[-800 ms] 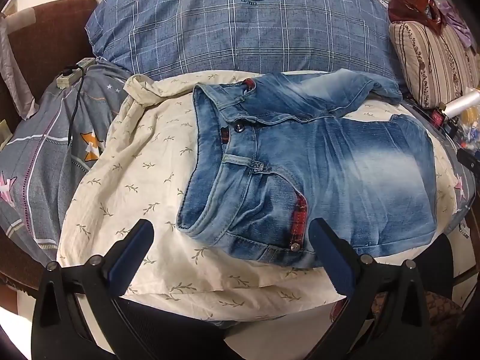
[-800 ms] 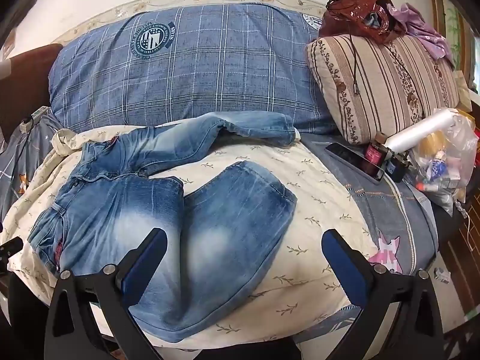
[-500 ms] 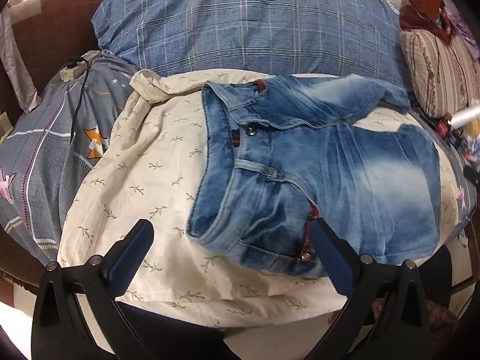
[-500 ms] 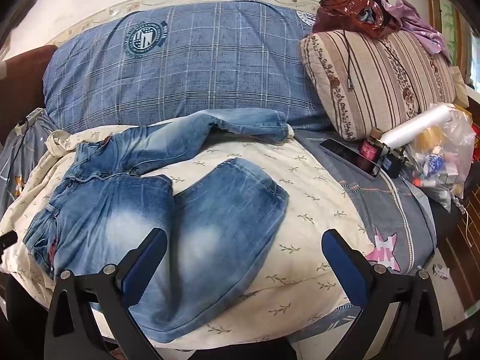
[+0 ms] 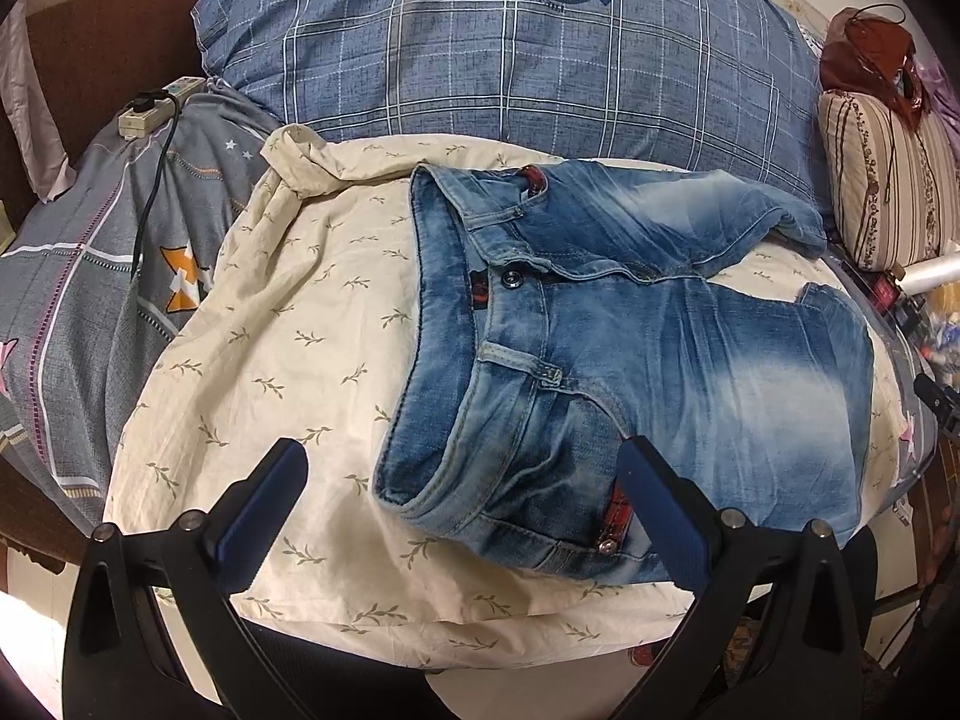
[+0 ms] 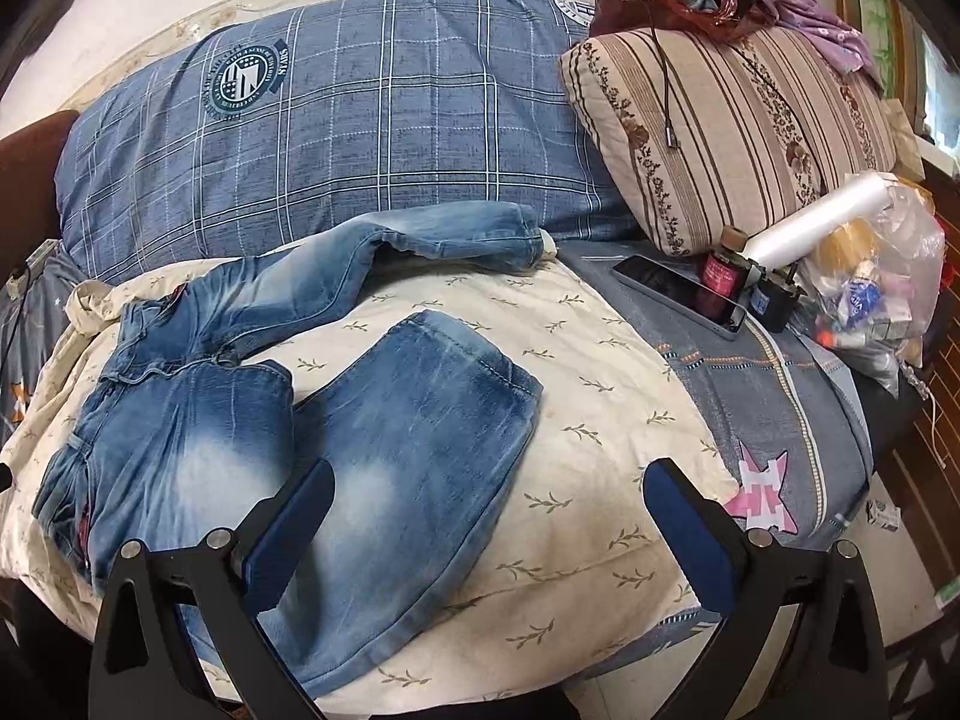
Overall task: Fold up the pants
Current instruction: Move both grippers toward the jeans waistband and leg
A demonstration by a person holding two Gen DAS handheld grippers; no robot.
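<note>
Faded blue jeans lie on a cream leaf-print cloth, waistband to the left. In the right wrist view the jeans spread with the near leg folded back on itself and the far leg stretched toward the blue pillow. My left gripper hangs open above the near corner of the waistband, with nothing held. Wide open too, my right gripper hovers over the near leg's lower edge and the cloth, gripping nothing.
A big blue plaid pillow and a striped pillow stand behind. A phone, small bottles, a plastic roll and a bag of items lie at the right. At the left rests a power strip with its cord.
Both grippers have moved in closer to the jeans, which now look larger in both views. The jeans have not moved and both grippers stay open.
</note>
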